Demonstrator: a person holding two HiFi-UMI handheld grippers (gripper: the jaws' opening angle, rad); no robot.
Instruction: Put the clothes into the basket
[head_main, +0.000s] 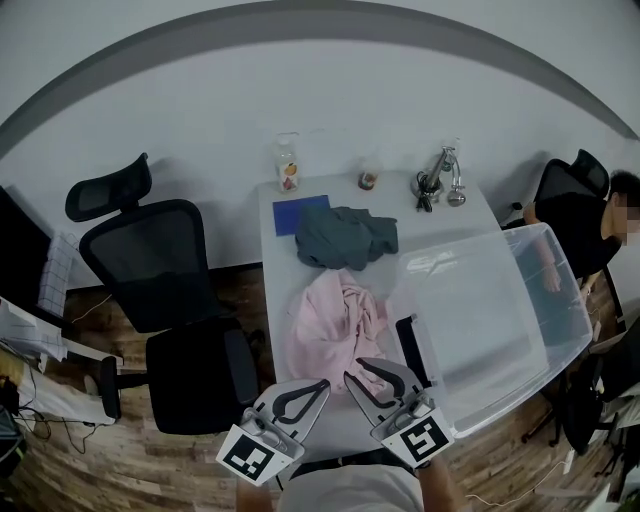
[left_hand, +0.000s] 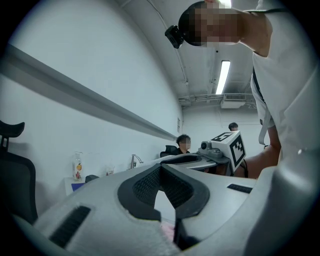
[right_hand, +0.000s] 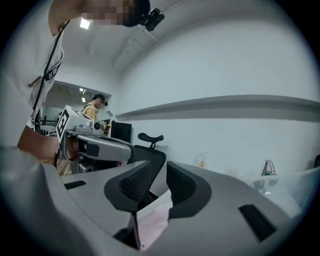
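Observation:
A pink garment lies crumpled in the middle of the white table. Behind it lies a dark grey-green garment. The clear plastic basket stands at the table's right side with nothing in it. Both grippers hover over the near table edge, just short of the pink garment. My left gripper is shut, its tips meeting with nothing between them. My right gripper is open by a narrow gap and holds nothing. Past each pair of jaws I see pink garment.
A blue sheet, a bottle, a small jar and a metal stand sit at the table's far end. A black office chair stands left of the table. A person sits beyond the basket.

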